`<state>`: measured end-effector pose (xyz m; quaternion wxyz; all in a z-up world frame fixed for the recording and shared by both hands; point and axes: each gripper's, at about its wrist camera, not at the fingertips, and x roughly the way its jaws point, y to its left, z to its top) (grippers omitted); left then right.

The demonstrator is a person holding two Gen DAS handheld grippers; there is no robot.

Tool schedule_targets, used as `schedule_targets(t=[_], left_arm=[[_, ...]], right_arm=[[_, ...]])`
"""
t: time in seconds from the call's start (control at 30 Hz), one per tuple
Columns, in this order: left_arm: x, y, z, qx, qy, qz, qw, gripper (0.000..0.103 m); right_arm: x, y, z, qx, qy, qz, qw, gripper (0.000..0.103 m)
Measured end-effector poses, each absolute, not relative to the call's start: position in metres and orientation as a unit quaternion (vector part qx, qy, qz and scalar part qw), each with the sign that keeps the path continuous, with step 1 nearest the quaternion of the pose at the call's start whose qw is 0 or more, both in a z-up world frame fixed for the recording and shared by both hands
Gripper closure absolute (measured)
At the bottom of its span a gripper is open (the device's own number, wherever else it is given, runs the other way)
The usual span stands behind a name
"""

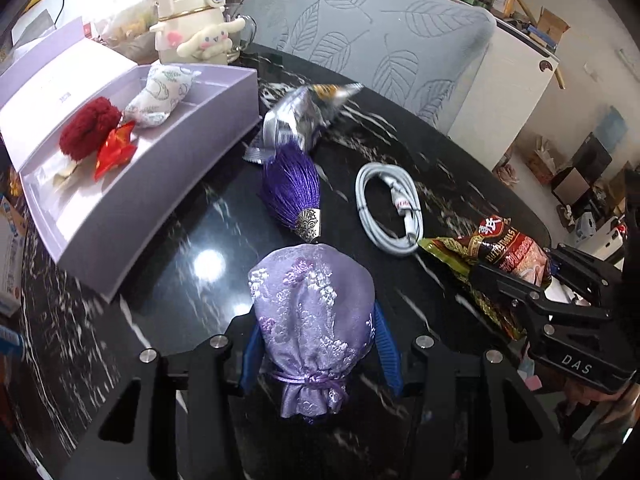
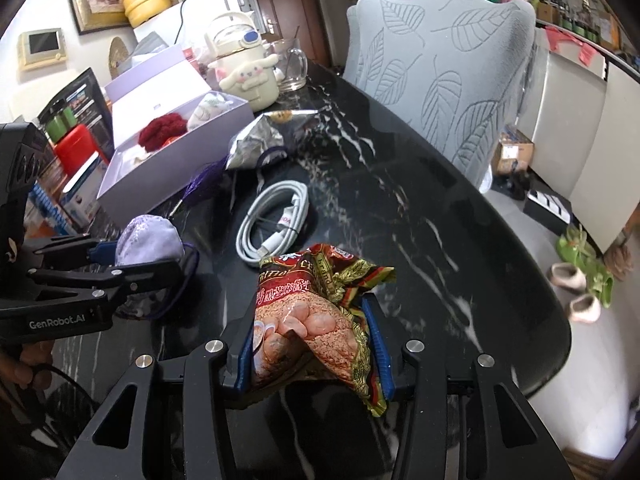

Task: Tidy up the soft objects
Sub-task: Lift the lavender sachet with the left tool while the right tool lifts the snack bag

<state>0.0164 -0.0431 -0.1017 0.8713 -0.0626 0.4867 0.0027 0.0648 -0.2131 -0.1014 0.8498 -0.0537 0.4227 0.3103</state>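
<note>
My left gripper (image 1: 316, 344) is shut on a lilac embroidered pouch (image 1: 312, 320), held above the black marble table (image 1: 180, 248); its purple tassel (image 1: 290, 188) trails ahead. The same pouch (image 2: 150, 242) shows at the left of the right wrist view. My right gripper (image 2: 312, 344) is shut on a red and gold snack bag (image 2: 316, 312), also seen at the right in the left wrist view as the snack bag (image 1: 504, 252). An open lilac box (image 1: 132, 184) at the left holds a red yarn ball (image 1: 90, 128), a red foil piece (image 1: 116, 152) and a white printed sachet (image 1: 160, 96).
A coiled white cable (image 1: 390, 208) lies mid-table. A silver foil bag (image 1: 304, 116) sits beside the box. A cream bottle with a plush dog (image 1: 192, 28) and a glass mug (image 2: 290, 64) stand behind. A leaf-patterned chair (image 1: 372, 36) backs the table's far edge.
</note>
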Motion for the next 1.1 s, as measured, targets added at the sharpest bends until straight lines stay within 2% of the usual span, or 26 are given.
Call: schedule_targets(t=[0.27,0.5,0.67,0.73,0.77,0.9,1.1], left_arm=[[0.004,-0.042,-0.114,-0.066,0.504,-0.005,0.861,0.055],[0.012,-0.052,-0.117,-0.025,0.503,0.006,0.864,0.05],[0.015,-0.055,-0.116,-0.02,0.5,0.005,0.866,0.05],[0.015,-0.051,-0.116,-0.029,0.496,0.003,0.868,0.05],[0.014,-0.05,-0.116,-0.034,0.494,0.004,0.869,0.051],[0.01,-0.045,-0.115,-0.051,0.493,0.013,0.869,0.058],[0.003,-0.04,-0.106,-0.069,0.479,0.017,0.875,0.059]], right_arm=[[0.058,-0.211,-0.105,-0.058,0.427,0.309,0.848,0.055],[0.061,-0.205,-0.11,-0.071,0.422,0.303,0.852,0.044],[0.061,-0.204,-0.111,-0.079,0.415,0.299,0.856,0.043],[0.061,-0.204,-0.111,-0.08,0.413,0.297,0.857,0.045],[0.061,-0.204,-0.111,-0.081,0.412,0.299,0.857,0.052],[0.058,-0.205,-0.109,-0.081,0.408,0.301,0.858,0.056],[0.054,-0.208,-0.104,-0.071,0.403,0.311,0.858,0.057]])
